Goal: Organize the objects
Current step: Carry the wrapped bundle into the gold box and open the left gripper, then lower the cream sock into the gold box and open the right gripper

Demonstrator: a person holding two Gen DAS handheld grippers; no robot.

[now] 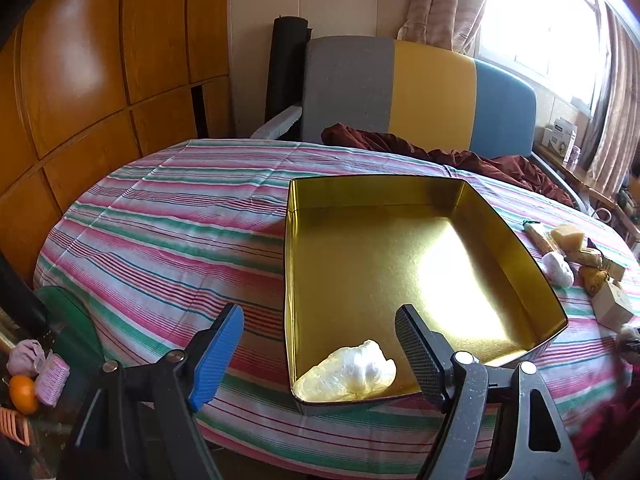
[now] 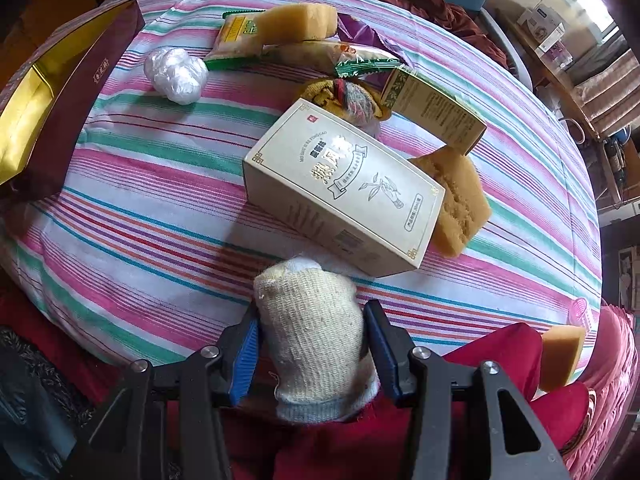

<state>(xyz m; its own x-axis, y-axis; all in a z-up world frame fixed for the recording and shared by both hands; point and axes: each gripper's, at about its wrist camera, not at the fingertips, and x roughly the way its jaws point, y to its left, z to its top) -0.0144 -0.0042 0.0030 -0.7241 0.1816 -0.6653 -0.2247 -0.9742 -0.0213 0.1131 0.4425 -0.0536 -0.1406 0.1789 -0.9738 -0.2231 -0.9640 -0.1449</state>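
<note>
Over on the left, the left gripper (image 1: 320, 356) hangs with its jaws spread wide and nothing between them, one blue ribbed pad (image 1: 218, 356) over the striped cloth, the other dark finger over the near edge of the shallow gold-lined rectangular tin tray (image 1: 516, 248). A crumpled clear plastic bag wad (image 1: 348, 374) lies in the tray's near left corner, apart from both fingers. The tray sits on the table covered by a pink, green and white striped cloth (image 1: 168, 216). To the right of the tray, in the left wrist view, a small heap of loose items is seen at the table's edge.

Moving right, the right wrist view shows that heap closer. A second balled clear plastic wad (image 2: 176, 74) lies near the tray's maroon outer wall (image 2: 80, 92). Beyond it, a green-and-yellow snack packet (image 2: 236, 40) sits beneath a tan sponge block (image 2: 300, 20). A cream rectangular carton printed with a leaf drawing (image 2: 348, 188) lies flat in the middle, with a yellow knitted bundle (image 2: 344, 96) behind it, a smaller cream and green printed box (image 2: 436, 108) tilted to its right, and another tan sponge (image 2: 460, 200) touching its right end.

Nearest the camera, the right gripper (image 2: 312, 348) is clamped on a rolled cream knitted sock (image 2: 312, 328), blue pads pressing both sides. One more sponge (image 2: 560, 356) sits at the far right by a red cloth (image 2: 500, 364).
</note>
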